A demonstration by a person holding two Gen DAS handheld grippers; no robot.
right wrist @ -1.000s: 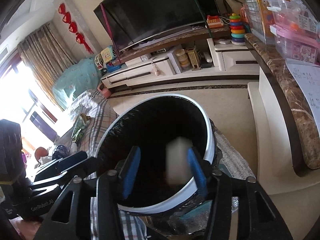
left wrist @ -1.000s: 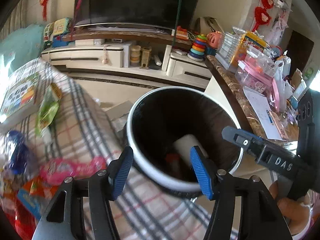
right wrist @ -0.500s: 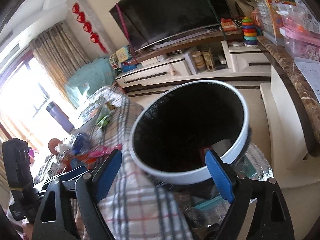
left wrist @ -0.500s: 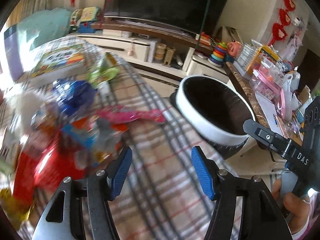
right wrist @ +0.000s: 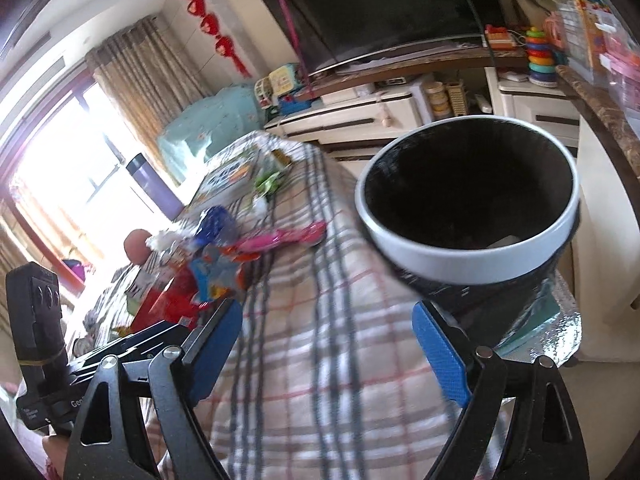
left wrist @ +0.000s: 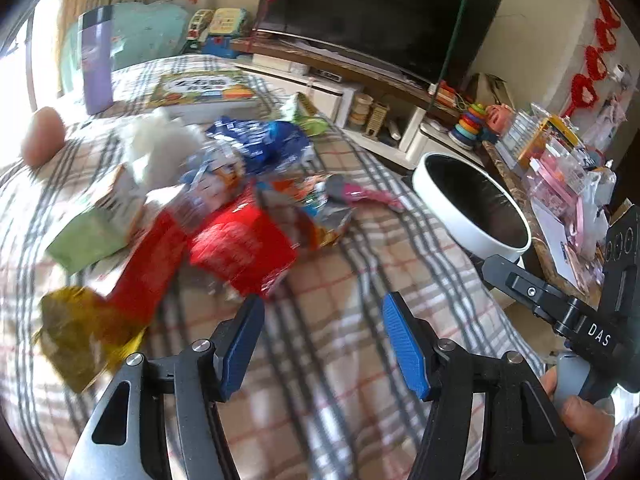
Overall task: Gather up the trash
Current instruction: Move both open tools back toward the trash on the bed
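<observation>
Left wrist: crumpled wrappers [left wrist: 240,208] (red, blue, pink) heaped on plaid cloth [left wrist: 360,280], both grippers' jaws wide, empty

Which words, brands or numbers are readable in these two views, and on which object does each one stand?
"DAS": white letters on the black right gripper body, left wrist view.
"Gen...": cut-off white print on the black left gripper body, right wrist view.
Red snack packet, blue wrapper, colourful picture book: print too blurred to read.
</observation>
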